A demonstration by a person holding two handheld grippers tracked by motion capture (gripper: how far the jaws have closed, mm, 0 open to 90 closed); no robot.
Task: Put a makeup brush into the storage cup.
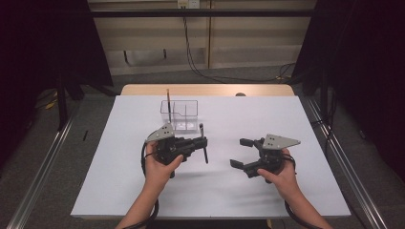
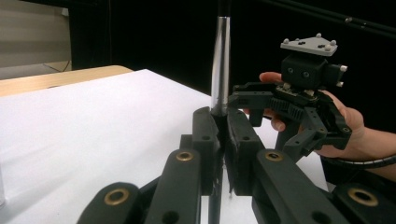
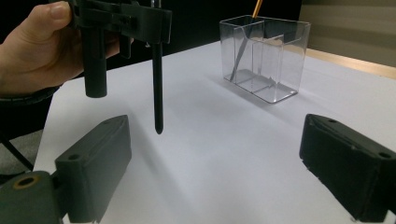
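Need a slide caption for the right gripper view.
Left tool holds a black pen upright above the white table, near a clear organizer.

Pen (image 1: 205, 144): dark, slim, with a silvery barrel section (image 2: 220, 65); upright, tip down, held above the white tabletop (image 1: 143, 181) between its left edge and centre.
Holder (image 1: 184, 116): clear, compartmented box near the far edge, with a pencil (image 1: 168, 99) leaning inside.

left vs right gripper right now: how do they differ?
The left gripper has its jaws shut on a dark pen, held upright; the right gripper has its jaws wide open with nothing between them. The left gripper sits near the clear plastic holder; the right gripper is farther from it. Both are black, hand-held above the white table, facing each other.
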